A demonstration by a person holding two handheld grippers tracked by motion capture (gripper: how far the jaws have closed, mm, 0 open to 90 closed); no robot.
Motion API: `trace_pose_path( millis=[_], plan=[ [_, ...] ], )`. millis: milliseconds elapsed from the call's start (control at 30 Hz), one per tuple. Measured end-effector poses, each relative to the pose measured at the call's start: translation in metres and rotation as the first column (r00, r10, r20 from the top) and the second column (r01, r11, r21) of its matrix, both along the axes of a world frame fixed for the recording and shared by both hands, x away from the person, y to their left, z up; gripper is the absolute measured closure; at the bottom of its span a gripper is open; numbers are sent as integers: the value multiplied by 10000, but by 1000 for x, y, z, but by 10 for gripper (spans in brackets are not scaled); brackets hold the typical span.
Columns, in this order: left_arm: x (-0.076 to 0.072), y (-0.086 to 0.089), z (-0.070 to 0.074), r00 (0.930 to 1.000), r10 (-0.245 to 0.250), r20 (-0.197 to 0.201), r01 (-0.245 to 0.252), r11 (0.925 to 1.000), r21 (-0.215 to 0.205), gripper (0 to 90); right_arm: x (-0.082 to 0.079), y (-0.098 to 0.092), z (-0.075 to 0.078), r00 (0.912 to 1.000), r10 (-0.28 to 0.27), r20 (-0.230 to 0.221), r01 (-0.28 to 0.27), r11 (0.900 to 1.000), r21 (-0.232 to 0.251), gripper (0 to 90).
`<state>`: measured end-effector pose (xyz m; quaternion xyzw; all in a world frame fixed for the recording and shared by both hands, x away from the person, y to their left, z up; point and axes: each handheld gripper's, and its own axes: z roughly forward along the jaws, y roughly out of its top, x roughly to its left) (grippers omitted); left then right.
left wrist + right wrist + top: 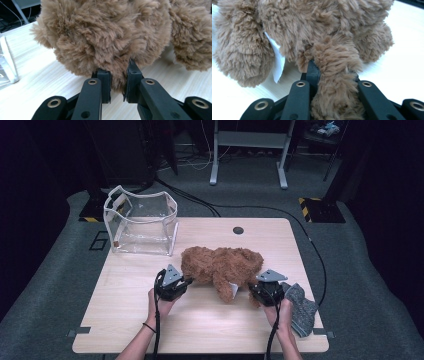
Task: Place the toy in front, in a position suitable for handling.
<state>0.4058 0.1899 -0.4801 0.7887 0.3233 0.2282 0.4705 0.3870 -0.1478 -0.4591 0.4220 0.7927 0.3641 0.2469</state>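
From above, a brown plush teddy bear [220, 269] lies across the middle of a light wooden table [125, 320], pinched at both ends. The left gripper [186, 281] bites the fur at the toy's left side, while the right gripper [252, 292] has a limb at its right. Taking it from two ends looks meant to carry the floppy body level rather than let it sag. A clear plastic bag with white trim [141, 222] stands open-mouthed at the table's far left corner, the likely destination given its upright, gaping set. A grey knitted cloth [301, 306] lies at the right edge, just beside the right hand [281, 312], apart from the bear.

Along the left gripper's own camera, the two black jaws stand close together with a tuft of the bear's fur [117, 82] squeezed between the pads [132, 82]. The grip takes pile and a little stuffing, not the whole body, so the hold seems shallow. The tabletop [37, 82] shows beneath the toy, and an edge of the clear bag [7, 62] sits at the left.

Along the right gripper's camera, the jaws are closed around a furry limb [335, 82] of the bear, which runs down between them and hides the pads. A white sewn-in label [277, 62] hangs from the body beside a second limb [242, 55]. A limb gives a firmer handle than loose fur, which may be why this side took it.
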Motion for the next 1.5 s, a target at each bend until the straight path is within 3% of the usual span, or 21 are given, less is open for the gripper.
trace_pose_path(
  millis=[333,733,900,1033,1200,1300,1500],
  plan=[
    [-15,20,4,9999,13,160,-16,9998,215,789,-11,15,2,9991,420,23,-420,9991,48,739],
    [-35,46,7,9988,233,441,-247,9992,322,791,-24,40,6,9931,1120,355,-1115,9937,-144,739],
    [-43,58,3,9995,243,218,-253,9987,451,791,-28,48,4,9903,1372,220,-1369,9905,-143,738],
    [-49,68,-3,9995,294,-87,-290,9984,492,791,-30,56,-4,9854,1646,-437,-1629,9858,406,736],
    [-54,75,-11,9987,286,-412,-265,9984,490,790,-33,61,-12,9808,1780,-799,-1747,9835,469,730],
    [-54,74,-16,9974,216,-684,-192,9992,363,790,-35,61,-15,9804,1749,-912,-1710,9841,488,729],
    [-51,62,-23,9963,17,-860,18,9992,399,788,-34,50,-22,9832,1340,-1242,-1294,9906,445,721]
  ],
)
